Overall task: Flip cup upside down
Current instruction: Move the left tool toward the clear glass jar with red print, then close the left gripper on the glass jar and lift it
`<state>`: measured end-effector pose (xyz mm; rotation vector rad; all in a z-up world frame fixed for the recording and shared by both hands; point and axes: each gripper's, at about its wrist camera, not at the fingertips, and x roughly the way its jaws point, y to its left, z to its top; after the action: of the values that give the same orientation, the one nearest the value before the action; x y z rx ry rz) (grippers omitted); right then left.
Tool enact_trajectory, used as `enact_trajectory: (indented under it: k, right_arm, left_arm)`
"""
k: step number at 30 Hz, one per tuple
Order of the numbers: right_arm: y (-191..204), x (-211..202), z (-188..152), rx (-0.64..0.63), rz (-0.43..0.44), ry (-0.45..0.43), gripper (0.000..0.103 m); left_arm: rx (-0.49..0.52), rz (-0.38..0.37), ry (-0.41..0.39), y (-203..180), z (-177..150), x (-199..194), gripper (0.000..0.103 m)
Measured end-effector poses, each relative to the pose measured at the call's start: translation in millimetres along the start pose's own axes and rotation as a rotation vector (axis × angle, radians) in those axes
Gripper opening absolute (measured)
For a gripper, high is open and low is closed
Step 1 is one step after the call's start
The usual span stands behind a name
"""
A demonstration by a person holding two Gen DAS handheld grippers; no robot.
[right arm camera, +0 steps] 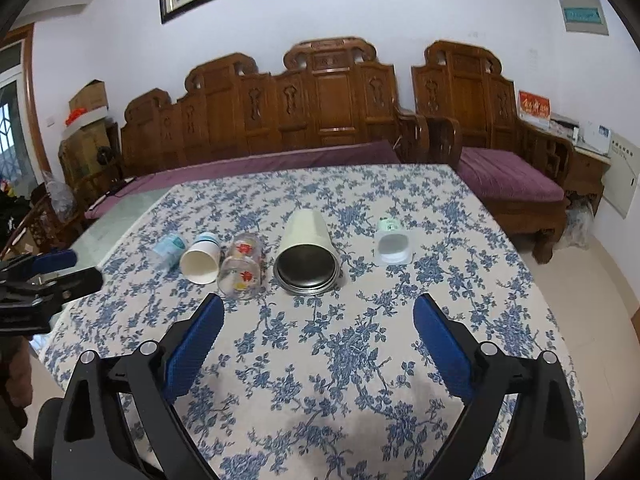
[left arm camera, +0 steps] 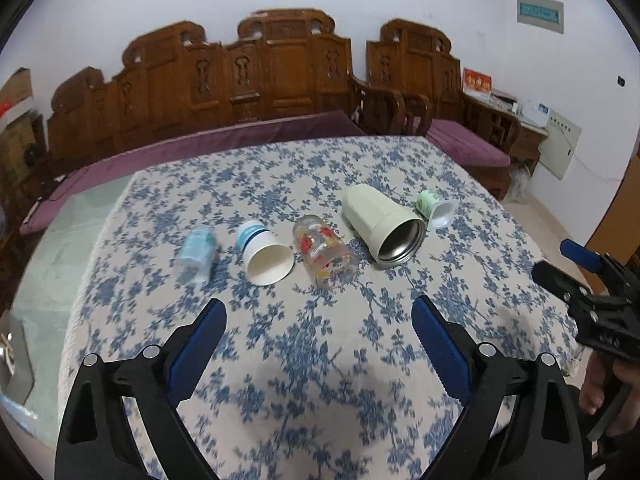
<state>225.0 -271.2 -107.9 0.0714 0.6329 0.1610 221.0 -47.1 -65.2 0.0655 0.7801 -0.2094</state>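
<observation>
Lying tipped in a mid-table row, five cups [right arm camera: 306, 254], both hand-held grippers [left arm camera: 319, 320] [right arm camera: 319, 320] spread wide, empty, nearer the front edge.

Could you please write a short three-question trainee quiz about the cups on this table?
1. True or false: the large cream steel-lined tumbler stands upright on the blue floral tablecloth.
2. How many vessels lie in the row? A) three B) five C) seven
3. Fill in: the clear glass with red flower prints lies between the tumbler and the white ____ cup.

Key: 1 false, it lies on its side, mouth toward the cameras. 2 B. 3 paper. Both the left claw and right claw are open, holding nothing.
</observation>
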Motion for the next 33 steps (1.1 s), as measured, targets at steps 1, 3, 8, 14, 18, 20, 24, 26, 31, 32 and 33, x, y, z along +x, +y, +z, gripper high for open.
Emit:
enact_trajectory:
  k: [1,3,8,14,18,20,24,26,31,32,33]
  right_arm:
    - [-1,5,1,-0.003,0.0,0.008,0.096]
    - [-3,16,4,-0.005,0.001,0.026,0.096]
    - [-7,38,5,0.004,0.006,0.067,0.096]
    - [-14,52,3,0.015,0.006,0.093,0.096]
    - [-21,60,-2,0.025,0.005,0.117,0.096]
    - [-23,62,-4,0.027,0.006,0.127,0.096]
    - [-26,68,-5,0.019,0.008,0.138,0.096]
    - [-26,70,-6,0.025,0.011,0.139,0.096]
    - [-26,74,-11,0.04,0.023,0.146,0.096]
    - [-25,75,-12,0.039,0.024,0.15,0.096]
    - [-25,75,-12,0.039,0.024,0.15,0.096]
  left_arm:
    - [-0.006,-0.008,0.013,0,4,7,0.086]
    - [-0.013,-0.021,0.044,0,15,28,0.083]
    - [-0.009,-0.029,0.11,-3,37,79,0.075]
    - [-0.02,-0.034,0.207,-4,58,141,0.07]
    - [-0.062,-0.036,0.293,1,66,185,0.062]
    - [-0.088,-0.03,0.338,6,67,201,0.058]
    - [-0.079,-0.021,0.413,6,71,228,0.058]
    - [-0.09,-0.032,0.439,5,72,237,0.058]
    - [-0.058,-0.005,0.493,-1,71,256,0.066]
    - [-0.059,-0.001,0.509,-1,70,260,0.066]
    - [-0.06,0.002,0.522,-1,69,263,0.066]
